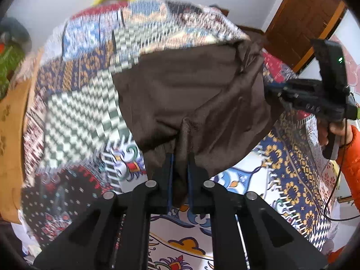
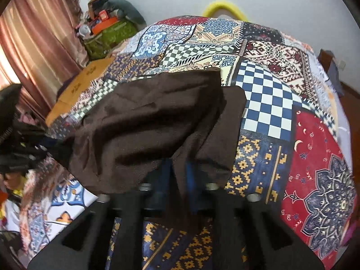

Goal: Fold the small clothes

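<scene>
A dark brown garment (image 1: 191, 90) hangs stretched between both grippers above the patterned bedspread (image 1: 85, 112). My left gripper (image 1: 180, 157) is shut on a bunched edge of it, which runs down between the jaws. My right gripper (image 2: 180, 164) is shut on another edge of the same garment (image 2: 146, 121). The right gripper also shows in the left wrist view (image 1: 276, 92) at the right, clamped on the cloth's far corner, held by a hand in an orange sleeve. The left wrist view is motion-blurred.
The bedspread (image 2: 270, 103) is a patchwork of checkered and ornate patches. A wooden board (image 2: 83, 83) lies at the bed's left edge. A pile of bags and toys (image 2: 110, 22) and pink curtains (image 2: 33, 45) stand at left. A wooden door (image 1: 299, 22) is at right.
</scene>
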The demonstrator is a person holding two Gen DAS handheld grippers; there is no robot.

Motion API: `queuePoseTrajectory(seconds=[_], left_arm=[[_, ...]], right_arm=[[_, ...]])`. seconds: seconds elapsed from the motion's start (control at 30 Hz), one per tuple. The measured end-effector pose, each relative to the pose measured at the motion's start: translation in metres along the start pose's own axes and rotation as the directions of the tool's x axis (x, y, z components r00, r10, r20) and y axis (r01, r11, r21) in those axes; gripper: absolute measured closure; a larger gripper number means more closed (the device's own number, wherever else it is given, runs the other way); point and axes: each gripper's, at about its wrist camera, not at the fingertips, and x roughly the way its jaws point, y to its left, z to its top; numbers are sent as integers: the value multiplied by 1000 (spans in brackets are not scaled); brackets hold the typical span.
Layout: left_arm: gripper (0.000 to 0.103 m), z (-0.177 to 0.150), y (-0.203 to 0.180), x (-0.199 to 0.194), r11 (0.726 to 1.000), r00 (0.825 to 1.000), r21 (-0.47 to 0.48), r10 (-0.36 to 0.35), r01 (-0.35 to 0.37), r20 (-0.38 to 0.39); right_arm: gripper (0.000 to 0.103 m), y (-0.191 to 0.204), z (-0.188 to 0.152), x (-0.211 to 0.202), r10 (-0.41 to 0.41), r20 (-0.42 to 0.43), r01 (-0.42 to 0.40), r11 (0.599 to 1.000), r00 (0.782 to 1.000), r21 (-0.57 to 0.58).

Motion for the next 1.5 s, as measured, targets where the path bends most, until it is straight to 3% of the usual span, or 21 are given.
queuePoseTrajectory(seconds=[0.2, 0.33, 0.47, 0.57, 0.63, 0.73, 0.8, 0.9, 1.17, 1.33, 1.37, 1.43, 1.47, 1.5], left_arm=[[95, 21, -13, -45, 997, 986, 37, 56, -63, 159], [95, 48, -9, -43, 997, 977, 6, 78, -81, 200], [95, 68, -2, -10, 995, 982, -5, 98, -98, 163], [95, 73, 6, 21, 994, 989, -24, 105, -103, 103], [95, 70, 14, 40, 995, 993, -49, 95, -92, 72], [84, 63, 24, 55, 995, 997, -75, 65, -63, 37], [70, 59, 27, 58, 996, 998, -81, 52, -48, 40], [67, 58, 29, 56, 997, 997, -70, 42, -38, 59], [60, 82, 41, 60, 995, 996, -102, 26, -17, 87], [60, 103, 68, 79, 970, 993, -220, -94, 107, 70], [60, 105, 72, 84, 963, 992, -238, -113, 124, 61], [76, 109, 74, 93, 960, 991, -245, -129, 134, 34], [93, 110, 73, 96, 967, 995, -235, -98, 101, 21], [96, 111, 72, 97, 970, 996, -228, -87, 88, 17]], right_arm=[[98, 2, -1, -33, 22, 68, -20, 1000, 997, -18], [98, -5, -3, -39, 15, 54, -16, 1000, 998, 5], [95, -18, -13, -19, -41, -19, 42, 999, 999, 31], [94, -26, -19, -17, -25, -29, 26, 998, 999, 51], [82, -31, -19, -21, -19, -10, 19, 997, 1000, 68], [63, -33, -16, -31, -32, 46, 28, 997, 998, 77], [57, -36, -9, -39, -50, 87, 43, 996, 995, 81], [50, -40, 3, -38, -73, 126, 62, 994, 989, 90], [50, -45, 18, -13, -66, 136, 52, 994, 988, 100], [54, -39, 13, -7, -46, 130, 36, 996, 990, 80], [55, -38, 13, -6, -46, 127, 37, 997, 991, 73], [62, -37, 12, -7, -42, 131, 33, 997, 991, 68], [65, -37, 11, -8, -39, 131, 30, 997, 991, 68], [71, -38, 11, -9, -41, 132, 32, 997, 990, 70]])
